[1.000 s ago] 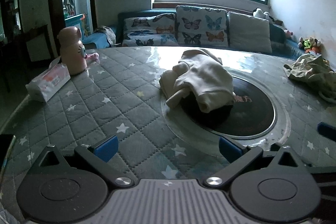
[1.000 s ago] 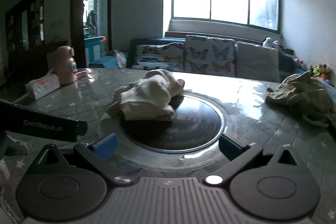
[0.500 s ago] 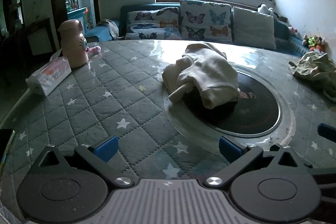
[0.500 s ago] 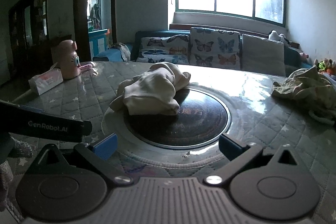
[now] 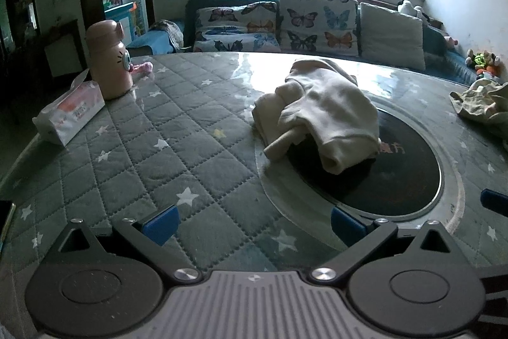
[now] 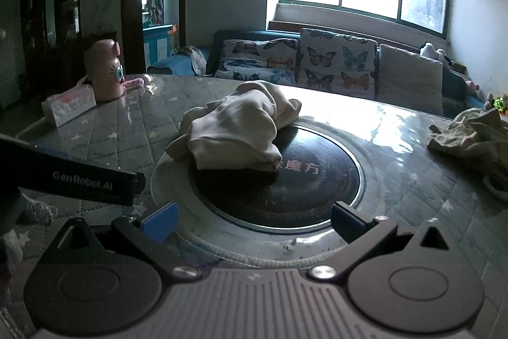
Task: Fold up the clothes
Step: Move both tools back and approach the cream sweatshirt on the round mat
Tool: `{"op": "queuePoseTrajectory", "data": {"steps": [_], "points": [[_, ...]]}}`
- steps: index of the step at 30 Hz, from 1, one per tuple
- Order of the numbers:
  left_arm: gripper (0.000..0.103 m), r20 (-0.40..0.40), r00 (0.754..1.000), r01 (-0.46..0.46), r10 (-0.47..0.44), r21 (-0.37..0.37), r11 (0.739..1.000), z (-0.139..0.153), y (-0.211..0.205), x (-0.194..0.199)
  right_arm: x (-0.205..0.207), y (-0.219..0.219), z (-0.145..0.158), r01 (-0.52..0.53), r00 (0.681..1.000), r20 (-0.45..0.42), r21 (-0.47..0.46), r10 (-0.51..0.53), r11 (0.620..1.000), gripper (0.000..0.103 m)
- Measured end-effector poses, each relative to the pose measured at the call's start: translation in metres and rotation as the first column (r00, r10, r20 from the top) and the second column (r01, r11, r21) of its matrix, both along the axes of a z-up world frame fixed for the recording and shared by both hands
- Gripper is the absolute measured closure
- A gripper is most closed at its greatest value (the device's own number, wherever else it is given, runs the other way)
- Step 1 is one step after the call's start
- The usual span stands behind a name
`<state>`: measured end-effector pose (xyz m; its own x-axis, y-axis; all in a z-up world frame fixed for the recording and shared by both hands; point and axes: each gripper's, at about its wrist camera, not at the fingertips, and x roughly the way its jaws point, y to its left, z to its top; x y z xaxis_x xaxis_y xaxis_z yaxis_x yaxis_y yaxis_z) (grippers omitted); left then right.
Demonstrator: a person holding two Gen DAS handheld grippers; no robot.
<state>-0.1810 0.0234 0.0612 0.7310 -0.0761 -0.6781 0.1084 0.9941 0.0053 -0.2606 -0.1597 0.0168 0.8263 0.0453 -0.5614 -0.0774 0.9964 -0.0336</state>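
Observation:
A crumpled cream garment (image 5: 320, 111) lies bunched on the round table, partly over the dark glass disc (image 5: 397, 167) at its centre. It also shows in the right wrist view (image 6: 238, 129). My left gripper (image 5: 254, 223) is open and empty, low over the quilted cover, short of the garment. My right gripper (image 6: 252, 220) is open and empty, over the near rim of the disc (image 6: 317, 189). A second crumpled, greenish garment (image 5: 482, 100) lies at the table's right edge, also in the right wrist view (image 6: 470, 132).
A pink bottle (image 5: 109, 59) and a tissue pack (image 5: 70, 116) stand at the table's left edge. The left gripper's black body (image 6: 73, 177) reaches in at the right view's left. A sofa with butterfly cushions (image 5: 314, 24) stands behind the table.
Both grippers have moved forward toward the cream garment, which looks larger now. Both stay open. The clothes have not moved.

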Motion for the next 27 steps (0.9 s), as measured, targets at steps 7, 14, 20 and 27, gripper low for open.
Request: {"op": "queuePoseTrajectory", "data": {"steps": [7, 14, 20, 27], "points": [[0.000, -0.010, 1.000, -0.005, 0.005, 0.001, 1.000, -0.001, 0.000, 0.013, 0.015, -0.001, -0.004, -0.003, 1.000, -0.023, -0.002, 0.003, 1.000, 0.000], [0.000, -0.015, 1.000, 0.004, -0.004, 0.000, 1.000, -0.003, -0.002, 0.023, 0.028, -0.005, -0.007, 0.007, 0.999, -0.037, -0.004, -0.007, 1.000, 0.001], [0.000, -0.018, 1.000, -0.001, 0.001, -0.011, 1.000, -0.003, 0.000, 0.035, 0.043, -0.005, -0.007, 0.007, 0.999, -0.047, -0.016, -0.008, 1.000, 0.003], [0.000, -0.022, 1.000, 0.004, -0.004, -0.025, 1.000, -0.004, 0.001, 0.048, 0.057, -0.007, -0.006, 0.017, 0.999, -0.047, -0.027, -0.018, 1.000, 0.003]]}}
